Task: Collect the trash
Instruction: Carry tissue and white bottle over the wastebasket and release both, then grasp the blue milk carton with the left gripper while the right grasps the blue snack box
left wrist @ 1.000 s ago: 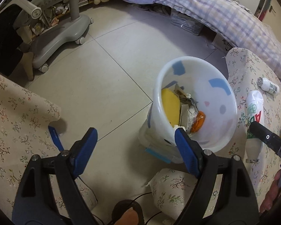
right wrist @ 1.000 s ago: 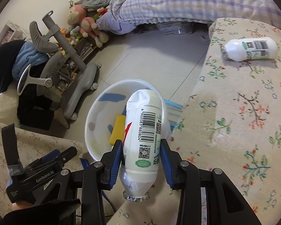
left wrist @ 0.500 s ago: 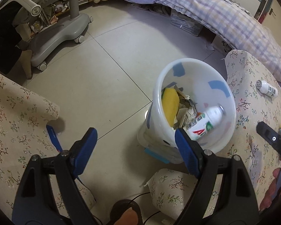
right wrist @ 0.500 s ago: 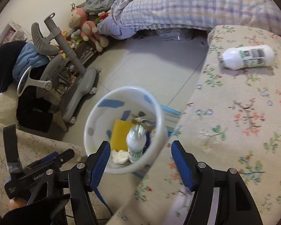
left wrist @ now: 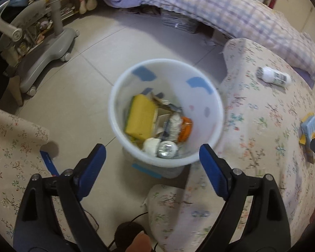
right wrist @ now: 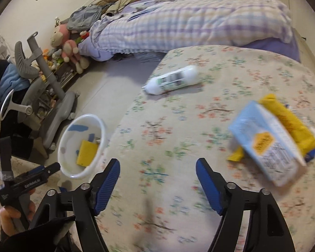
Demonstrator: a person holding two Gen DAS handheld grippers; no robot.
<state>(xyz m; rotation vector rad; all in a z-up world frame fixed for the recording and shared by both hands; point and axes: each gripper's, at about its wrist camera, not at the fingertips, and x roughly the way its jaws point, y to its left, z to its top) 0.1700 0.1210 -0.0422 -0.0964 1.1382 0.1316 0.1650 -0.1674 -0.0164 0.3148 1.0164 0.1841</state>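
A white bin (left wrist: 115,96) stands on the tile floor and holds a yellow sponge (left wrist: 140,119), paper scraps and a white bottle (left wrist: 168,147) seen end-on. My left gripper (left wrist: 151,149) hangs above the bin's near rim, its jaws opening with nothing between them. My right gripper (right wrist: 157,163) is over the floral cloth (right wrist: 178,126), jaws also opening and empty. A white labelled bottle (right wrist: 172,79) lies on the cloth further off. A blue-and-white packet (right wrist: 266,142) on a yellow packet (right wrist: 287,117) lies to the gripper's right. The bin (right wrist: 103,130) shows at the left.
A grey chair base (left wrist: 48,58) on castors stands left of the bin. A bed with a plaid quilt (right wrist: 199,21) and stuffed toys (right wrist: 67,46) lies beyond. Floral-covered cushions (left wrist: 10,147) flank the bin. A hand (right wrist: 8,218) holds the left tool.
My right gripper opened and dropped the bottle into the bin, then swung right over the floral cloth. My left gripper shifted so the bin sits centred under it.
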